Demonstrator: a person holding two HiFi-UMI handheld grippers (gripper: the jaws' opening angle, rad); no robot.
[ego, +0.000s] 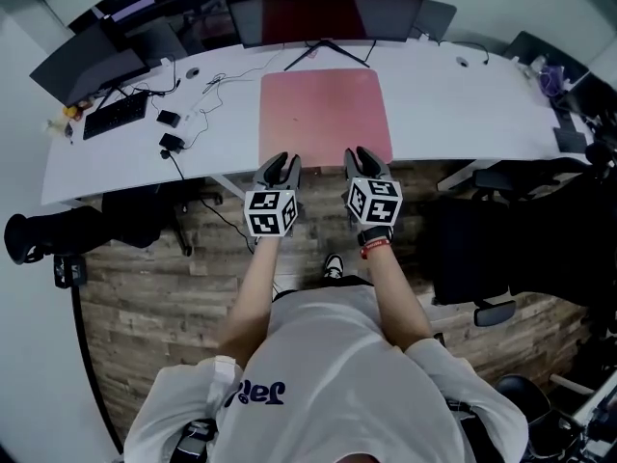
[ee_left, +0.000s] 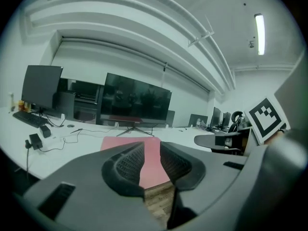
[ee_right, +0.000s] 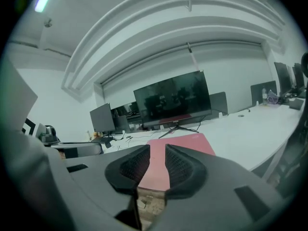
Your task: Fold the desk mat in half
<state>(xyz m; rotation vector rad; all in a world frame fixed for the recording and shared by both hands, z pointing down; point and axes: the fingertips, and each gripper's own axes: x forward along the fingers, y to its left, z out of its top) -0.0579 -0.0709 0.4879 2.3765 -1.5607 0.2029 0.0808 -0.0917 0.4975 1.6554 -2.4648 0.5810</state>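
Both jaw pairs stand partly apart and hold nothing: left gripper (ego: pixel 278 162) and right gripper (ego: pixel 363 158) hover side by side just short of the near edge of the flat pink rectangular desk mat (ego: pixel 325 114). The mat lies unfolded on the long white desk (ego: pixel 463 104), its sides running away towards the wide black monitor (ee_left: pixel 137 100); its long axis is unclear. Only the head view shows the black keyboard (ego: pixel 116 114); only the gripper views show the ceiling.

Looks like an office to me: long white bench (ego: pixel 463 104) ahead of the left claw (ego: pixel 280 165) and right claw (ego: pixel 364 158), with a big monitor (ego: pixel 328 15) at its far edge. There's a keyboard (ego: pixel 116 116) way off to the left claw's left, and a black office chair (ego: pixel 501 230) right of the right claw.
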